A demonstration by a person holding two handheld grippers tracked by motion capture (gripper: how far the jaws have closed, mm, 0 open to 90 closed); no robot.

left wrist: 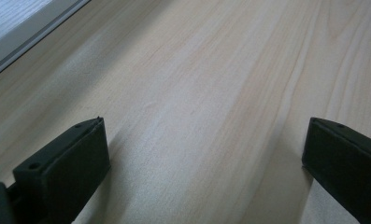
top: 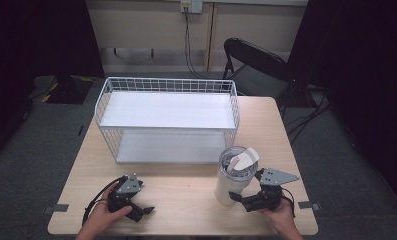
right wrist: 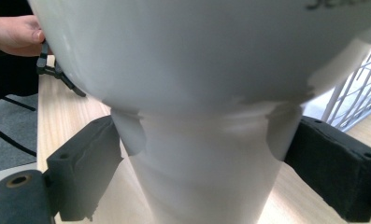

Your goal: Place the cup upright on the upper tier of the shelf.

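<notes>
A white tumbler (top: 227, 184) with a clear lid stands upright on the wooden table (top: 186, 190), at the front right. My right gripper (top: 234, 196) reaches it from the right and is shut on the narrow lower part of the tumbler (right wrist: 197, 70), one jaw on each side. The jaws in the right gripper view press against its walls. My left gripper (top: 143, 212) rests low at the table's front left, open, with bare wood between its jaws (left wrist: 206, 158). A hand holds each gripper.
A white wire basket (top: 168, 79) with two white shelves stands across the back of the table, just behind the tumbler. Its wires (right wrist: 356, 93) show at the right. A black folding chair (top: 258, 62) stands beyond the table. The table's front edge is close to both hands.
</notes>
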